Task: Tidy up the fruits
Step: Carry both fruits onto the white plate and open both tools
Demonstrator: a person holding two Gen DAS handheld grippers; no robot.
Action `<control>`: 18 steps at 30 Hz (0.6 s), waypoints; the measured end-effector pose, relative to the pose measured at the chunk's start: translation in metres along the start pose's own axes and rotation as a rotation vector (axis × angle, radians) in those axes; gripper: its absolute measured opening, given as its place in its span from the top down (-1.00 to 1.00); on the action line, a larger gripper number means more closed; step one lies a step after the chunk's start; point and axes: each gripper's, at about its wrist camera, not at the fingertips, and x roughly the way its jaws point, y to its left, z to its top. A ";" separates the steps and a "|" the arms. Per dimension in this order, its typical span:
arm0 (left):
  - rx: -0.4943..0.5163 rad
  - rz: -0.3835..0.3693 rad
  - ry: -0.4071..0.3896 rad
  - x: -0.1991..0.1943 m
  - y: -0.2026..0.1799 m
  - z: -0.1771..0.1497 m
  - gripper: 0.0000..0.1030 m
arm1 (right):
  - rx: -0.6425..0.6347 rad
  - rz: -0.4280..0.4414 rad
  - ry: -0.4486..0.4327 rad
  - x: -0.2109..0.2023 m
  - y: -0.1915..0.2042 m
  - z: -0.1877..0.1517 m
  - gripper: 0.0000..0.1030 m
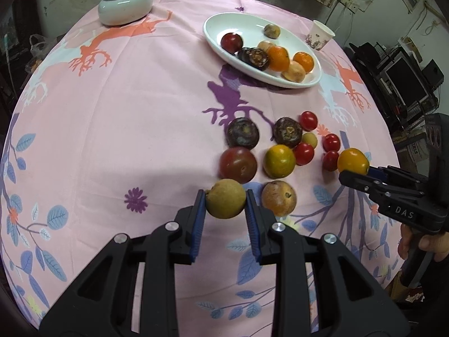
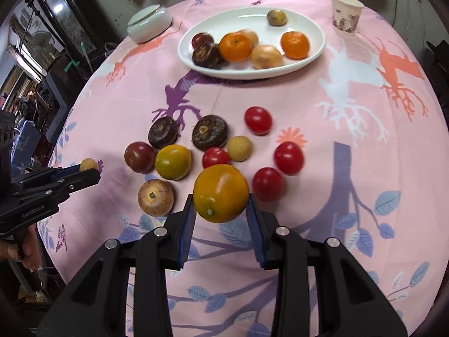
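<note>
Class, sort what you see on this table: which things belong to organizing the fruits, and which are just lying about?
Belong to the job:
- tan round fruit in the left gripper
- yellow-orange citrus in the right gripper
- loose fruits on the pink cloth
- white oval plate

Lying about:
- pale lidded ceramic bowl
- patterned paper cup

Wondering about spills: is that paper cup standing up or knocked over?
Upright. The small white patterned paper cup stands on its base on the pink tablecloth, open mouth upward; contents cannot be seen.
</note>
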 end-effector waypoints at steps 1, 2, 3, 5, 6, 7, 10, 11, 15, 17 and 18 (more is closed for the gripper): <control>0.006 -0.006 -0.001 0.000 -0.003 0.003 0.46 | 0.007 -0.005 -0.008 -0.004 -0.003 0.001 0.29; 0.015 -0.011 -0.003 0.000 -0.007 0.007 0.46 | 0.011 -0.004 -0.015 -0.008 -0.008 0.003 0.29; 0.029 -0.010 -0.006 0.000 -0.012 0.012 0.46 | 0.014 -0.005 -0.025 -0.011 -0.010 0.005 0.30; 0.052 -0.009 -0.014 0.001 -0.020 0.025 0.46 | 0.021 -0.005 -0.052 -0.019 -0.016 0.015 0.30; 0.058 -0.010 -0.018 0.001 -0.023 0.031 0.46 | 0.022 -0.001 -0.068 -0.023 -0.018 0.022 0.30; 0.068 -0.010 -0.023 0.001 -0.028 0.041 0.46 | 0.024 -0.001 -0.082 -0.026 -0.021 0.029 0.29; 0.095 -0.004 -0.043 0.004 -0.040 0.070 0.46 | 0.030 0.012 -0.120 -0.029 -0.026 0.053 0.29; 0.105 0.003 -0.049 0.006 -0.045 0.082 0.45 | 0.029 0.014 -0.130 -0.030 -0.028 0.061 0.29; 0.107 0.008 -0.064 0.020 -0.055 0.128 0.45 | 0.030 0.021 -0.163 -0.022 -0.034 0.097 0.29; 0.114 0.027 -0.068 0.032 -0.058 0.150 0.45 | 0.028 0.021 -0.173 -0.012 -0.037 0.117 0.29; 0.112 0.037 -0.065 0.038 -0.059 0.159 0.45 | 0.026 0.021 -0.175 -0.006 -0.038 0.126 0.29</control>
